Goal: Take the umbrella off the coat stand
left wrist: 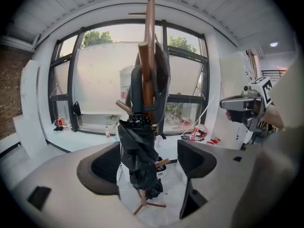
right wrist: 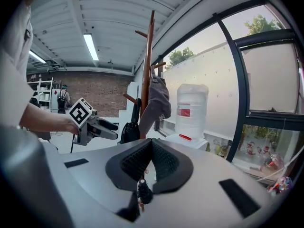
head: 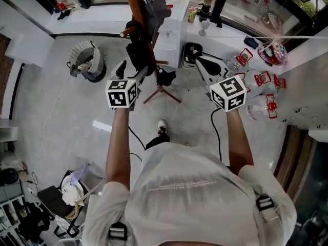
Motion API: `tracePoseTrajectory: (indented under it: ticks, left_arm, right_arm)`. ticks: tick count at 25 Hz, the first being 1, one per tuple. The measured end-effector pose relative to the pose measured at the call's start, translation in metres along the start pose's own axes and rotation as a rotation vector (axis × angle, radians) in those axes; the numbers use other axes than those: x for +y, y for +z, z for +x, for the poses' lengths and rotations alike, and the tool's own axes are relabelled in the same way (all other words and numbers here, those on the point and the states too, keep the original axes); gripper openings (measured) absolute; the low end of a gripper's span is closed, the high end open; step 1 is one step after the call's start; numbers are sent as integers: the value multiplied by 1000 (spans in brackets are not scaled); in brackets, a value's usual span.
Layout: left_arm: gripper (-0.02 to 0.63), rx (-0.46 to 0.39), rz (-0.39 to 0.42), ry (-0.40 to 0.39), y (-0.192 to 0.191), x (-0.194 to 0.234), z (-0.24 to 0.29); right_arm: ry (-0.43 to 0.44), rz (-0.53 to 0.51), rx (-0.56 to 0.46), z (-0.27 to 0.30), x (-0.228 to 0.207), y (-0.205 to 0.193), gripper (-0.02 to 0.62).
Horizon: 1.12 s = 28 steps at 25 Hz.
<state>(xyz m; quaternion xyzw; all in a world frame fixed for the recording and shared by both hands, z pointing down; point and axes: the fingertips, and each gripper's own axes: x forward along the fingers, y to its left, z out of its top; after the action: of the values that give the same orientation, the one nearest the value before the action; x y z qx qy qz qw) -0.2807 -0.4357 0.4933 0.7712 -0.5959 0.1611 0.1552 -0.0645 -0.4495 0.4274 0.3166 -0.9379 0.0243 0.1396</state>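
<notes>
Right gripper (right wrist: 148,148): jaws together, empty. Left gripper (left wrist: 148,161): jaws apart, framing but not touching the folded black umbrella (left wrist: 135,146) at twelve o'clock, which hangs on the wooden coat stand (left wrist: 150,56). Grasp and lift-off remain.

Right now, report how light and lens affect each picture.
Left gripper view: the bright window backlights the umbrella and coat stand, leaving them dim; the lens bows its bars. Right gripper view: same round distortion, black corners, a glaring ceiling lamp. Head view: even daylight, sharp, pale floor.
</notes>
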Motion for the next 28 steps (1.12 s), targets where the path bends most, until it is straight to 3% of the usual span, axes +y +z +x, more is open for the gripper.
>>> tracePoseTrajectory:
  ticks: [7, 18, 25, 28]
  left_arm:
    - [408, 47, -32, -87, -15, 14, 49]
    - [430, 101, -54, -200, -35, 12, 98]
    - [425, 107, -111, -204, -44, 5, 117]
    - [379, 87, -114, -191, -43, 6, 119]
  right_arm:
    - [-47, 91, 72, 28, -10, -17, 15]
    - [-79, 135, 138, 55, -14, -35, 16]
    - [-52, 165, 187, 63, 1, -58, 15]
    - [-71, 181, 180, 63, -8, -58, 15]
